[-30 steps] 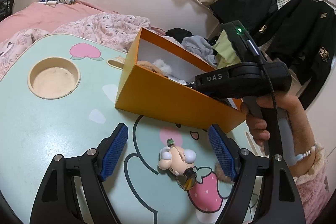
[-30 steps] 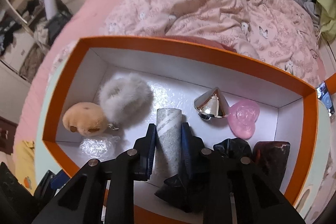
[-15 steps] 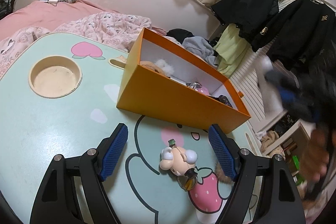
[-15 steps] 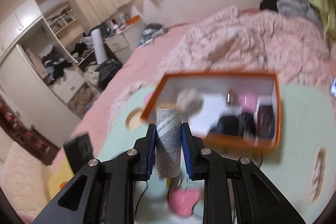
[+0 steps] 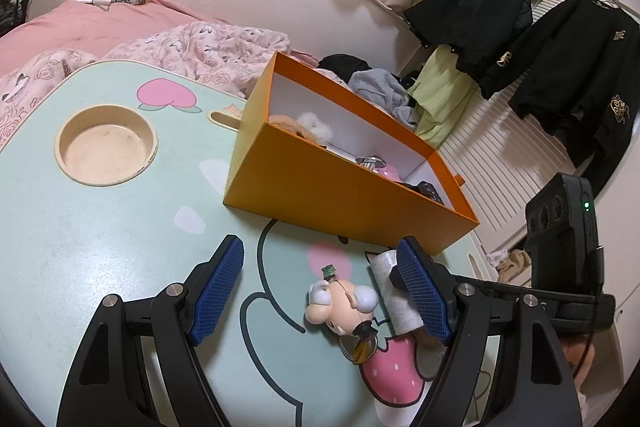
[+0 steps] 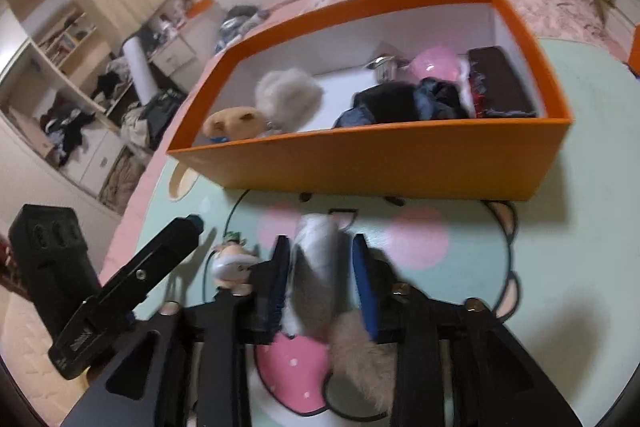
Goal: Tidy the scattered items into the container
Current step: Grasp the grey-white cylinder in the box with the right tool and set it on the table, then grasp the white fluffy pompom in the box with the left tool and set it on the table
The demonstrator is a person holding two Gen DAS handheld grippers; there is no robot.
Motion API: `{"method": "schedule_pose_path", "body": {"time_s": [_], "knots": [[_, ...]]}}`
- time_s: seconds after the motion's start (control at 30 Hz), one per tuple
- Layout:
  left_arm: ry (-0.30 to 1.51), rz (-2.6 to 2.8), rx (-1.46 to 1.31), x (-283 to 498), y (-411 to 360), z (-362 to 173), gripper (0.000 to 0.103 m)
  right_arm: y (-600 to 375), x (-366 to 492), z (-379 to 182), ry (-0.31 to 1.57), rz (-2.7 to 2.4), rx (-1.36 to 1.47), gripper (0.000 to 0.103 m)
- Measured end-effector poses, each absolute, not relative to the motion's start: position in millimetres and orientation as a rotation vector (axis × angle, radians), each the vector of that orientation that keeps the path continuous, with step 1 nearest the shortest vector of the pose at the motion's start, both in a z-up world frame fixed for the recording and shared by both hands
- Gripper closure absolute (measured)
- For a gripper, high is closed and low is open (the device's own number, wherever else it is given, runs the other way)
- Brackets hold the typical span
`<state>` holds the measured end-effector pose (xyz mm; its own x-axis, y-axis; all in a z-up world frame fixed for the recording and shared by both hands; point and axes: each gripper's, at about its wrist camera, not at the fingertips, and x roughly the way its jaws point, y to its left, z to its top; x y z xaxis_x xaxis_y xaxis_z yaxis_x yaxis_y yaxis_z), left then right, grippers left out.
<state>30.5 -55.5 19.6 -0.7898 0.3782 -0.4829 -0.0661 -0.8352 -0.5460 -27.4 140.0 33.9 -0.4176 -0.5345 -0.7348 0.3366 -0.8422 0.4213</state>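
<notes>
Box (image 6: 360, 163) is already partly filled: a tan plush, a grey pom-pom, a pink heart, a metal piece, dark fabric and a dark case sit inside.

Still out on the table (image 5: 100, 247): the grey-white roll (image 6: 316, 267), the small figure keychain (image 5: 344, 303), and a tan fluffy piece (image 6: 360, 355) near the strawberry print. My read: well along, a few items left.

Right tool (image 6: 320, 267): jaws have just been opening, and the roll is between them. Frame is blurred, but there looks to be a gap on the right side, so I'd call it released, not clamped.

Left tool (image 5: 320, 283): jaws wide, gripping nothing. The keychain lies on the table between its fingers, untouched.

Roll position: on the table just in front of the box's near wall, beside the keychain, outside the box.

Roll orientation: in the left view it lies on its side. Long axis runs roughly from the right tool toward the box, slightly slanted. One open end faces the box, the other is hidden by the tool.

Odd for a tidy task, since it's outside the box.
</notes>
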Motion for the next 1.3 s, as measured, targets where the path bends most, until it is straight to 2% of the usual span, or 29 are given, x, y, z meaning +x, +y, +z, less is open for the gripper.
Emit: {"method": "schedule_pose_path", "body": {"time_s": [0.07,0.17,0.37,0.5,0.67,0.73,0.8,0.93,1.03,1.07,1.1,1.13,1.3], "knots": [[-0.758,2.656,-0.876,30.5,-55.5,19.7,0.024,147.4,-22.0,39.9,-0.308,-2.31,1.224,0.057],[-0.759,2.661,-0.863,31.6,-56.1,21.1,0.024,159.9,-4.5,50.6,-0.332,-2.363,1.107,0.057],[-0.72,2.673,-0.726,42.4,-60.3,43.6,0.024,168.9,31.3,41.8,-0.238,-2.483,0.979,0.057],[-0.481,2.758,-0.713,30.1,-52.8,91.1,0.024,173.9,37.5,36.4,-0.298,-2.473,0.959,0.057],[0.03,2.773,-0.919,-24.7,-17.0,144.5,0.025,181.3,39.2,37.1,-0.333,-2.469,0.962,0.057],[0.18,2.748,-1.029,-55.5,-3.6,143.6,0.034,181.4,38.5,39.4,-0.336,-2.465,0.962,0.057],[0.241,2.671,-1.195,-88.5,4.5,129.7,0.045,180.7,40.6,38.6,-0.333,-2.464,0.96,0.056],[0.29,2.57,-1.441,-129.0,11.4,91.2,0.047,181.7,41.4,37.6,-0.333,-2.459,0.954,0.056],[0.29,2.544,-1.521,-141.0,13.5,69.0,0.048,181.5,41.2,37.2,-0.331,-2.45,0.953,0.055],[0.289,2.541,-1.533,-143.8,14.7,65.2,0.053,181.3,41.0,37.0,-0.331,-2.448,0.954,0.055],[0.292,2.538,-1.558,-147.6,15.4,60.2,0.068,181.3,40.9,36.8,-0.331,-2.445,0.955,0.055],[0.297,2.536,-1.577,-151.7,16.6,56.6,0.077,181.0,41.6,36.8,-0.33,-2.444,0.956,0.055],[0.238,2.535,-1.559,-154.6,15.1,57.5,0.077,181.1,41.0,36.3,-0.335,-2.442,0.957,0.054]]}}
